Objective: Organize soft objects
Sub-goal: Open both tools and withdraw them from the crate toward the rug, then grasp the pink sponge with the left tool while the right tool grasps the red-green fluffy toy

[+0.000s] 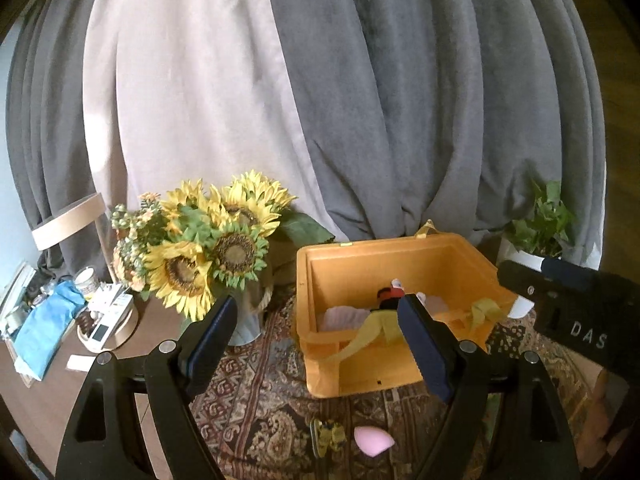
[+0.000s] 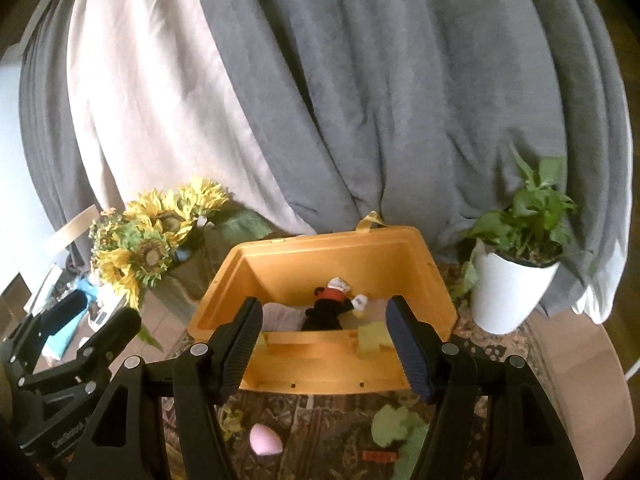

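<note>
An orange bin (image 1: 400, 248) stands open on the patterned cloth. Inside lie a black, red and white plush toy (image 2: 336, 300), a pale pink cloth (image 1: 344, 318) and a yellow sponge (image 2: 370, 340). My left gripper (image 1: 320, 340) hovers in front of the bin, open, with nothing between its fingers. My right gripper (image 2: 324, 344) is also open and empty, facing the bin's (image 2: 332, 240) near wall. On the cloth in front of the bin lie a pink egg-shaped sponge (image 1: 374, 440), also visible as the pink sponge (image 2: 264, 438), and a green soft piece (image 2: 396, 424).
A vase of sunflowers (image 1: 208, 248) stands left of the bin, and a potted plant (image 2: 512, 280) in a white pot stands to its right. Cluttered items and a blue cloth (image 1: 44, 328) lie far left. Grey and pale curtains (image 1: 320, 100) hang behind.
</note>
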A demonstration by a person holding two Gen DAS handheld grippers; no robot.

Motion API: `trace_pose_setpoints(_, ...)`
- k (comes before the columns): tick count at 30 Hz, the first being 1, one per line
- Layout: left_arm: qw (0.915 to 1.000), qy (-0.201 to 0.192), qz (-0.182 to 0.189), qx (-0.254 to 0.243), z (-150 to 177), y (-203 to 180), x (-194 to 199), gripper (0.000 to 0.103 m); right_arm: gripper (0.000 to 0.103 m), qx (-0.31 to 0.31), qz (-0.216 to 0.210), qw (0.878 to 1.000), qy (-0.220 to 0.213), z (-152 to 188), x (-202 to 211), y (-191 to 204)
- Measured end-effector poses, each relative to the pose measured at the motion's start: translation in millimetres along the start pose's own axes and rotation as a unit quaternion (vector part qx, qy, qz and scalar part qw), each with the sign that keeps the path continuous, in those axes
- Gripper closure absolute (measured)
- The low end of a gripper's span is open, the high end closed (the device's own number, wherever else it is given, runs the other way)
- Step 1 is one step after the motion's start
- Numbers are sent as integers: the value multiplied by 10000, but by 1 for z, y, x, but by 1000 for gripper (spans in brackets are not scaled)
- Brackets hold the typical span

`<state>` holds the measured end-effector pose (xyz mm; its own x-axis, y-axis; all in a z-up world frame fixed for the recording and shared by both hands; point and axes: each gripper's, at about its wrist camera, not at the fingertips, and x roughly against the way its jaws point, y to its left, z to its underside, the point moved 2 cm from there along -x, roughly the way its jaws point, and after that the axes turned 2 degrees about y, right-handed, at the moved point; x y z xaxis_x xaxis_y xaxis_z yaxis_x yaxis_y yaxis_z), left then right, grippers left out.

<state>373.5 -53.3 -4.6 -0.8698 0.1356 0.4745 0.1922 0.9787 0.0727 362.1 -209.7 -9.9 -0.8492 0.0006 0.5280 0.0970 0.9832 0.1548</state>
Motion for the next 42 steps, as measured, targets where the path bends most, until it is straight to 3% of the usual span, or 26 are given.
trace_pose_setpoints(12, 9998, -143, -165, 17, 38, -16, 43, 20, 38, -258, 467, 9985, -83, 32, 43, -26)
trace_pose_setpoints(19, 9998, 133, -110, 112, 71, -26, 48, 20, 38, -242, 701, 9972, 53, 61, 55, -39)
trace_pose_setpoints(32, 9985, 534, 51, 102, 117, -43, 36, 20, 38, -484, 789, 9928, 762, 119, 43, -63)
trace_pose_setpoints(42, 9959, 875, 211, 36, 149, -52, 4, 24, 38, -582, 846, 9898, 990, 149, 17, -75)
